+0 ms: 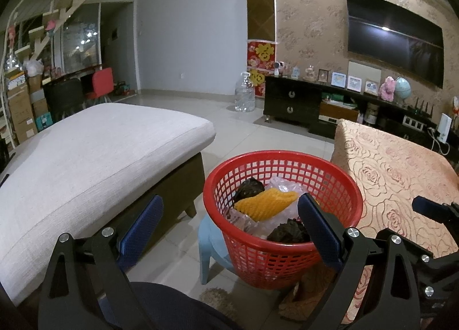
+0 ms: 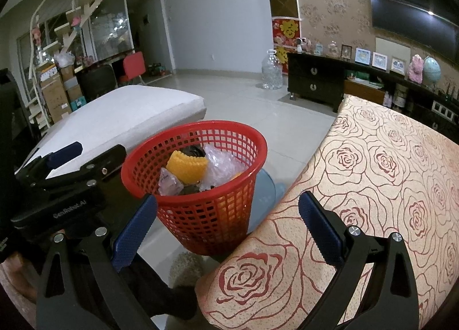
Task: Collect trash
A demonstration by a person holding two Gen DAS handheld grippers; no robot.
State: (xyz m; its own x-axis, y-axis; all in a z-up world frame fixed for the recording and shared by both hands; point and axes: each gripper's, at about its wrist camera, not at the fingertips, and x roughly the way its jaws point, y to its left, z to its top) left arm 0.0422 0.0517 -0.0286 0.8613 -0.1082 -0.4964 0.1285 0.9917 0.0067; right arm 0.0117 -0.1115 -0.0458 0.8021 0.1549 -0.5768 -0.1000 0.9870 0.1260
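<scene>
Just ahead of both empty, spread tongs (image 1: 229, 226) (image 2: 228, 228), the red basket (image 1: 282, 158) holds trash (image 1: 265, 203).

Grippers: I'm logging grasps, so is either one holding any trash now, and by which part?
Nothing is held. The left gripper and right gripper are both open and empty; the red plastic mesh basket already holds the trash.

left gripper (image 1: 229, 229) jaws spread, right gripper (image 2: 228, 229) likewise
</scene>
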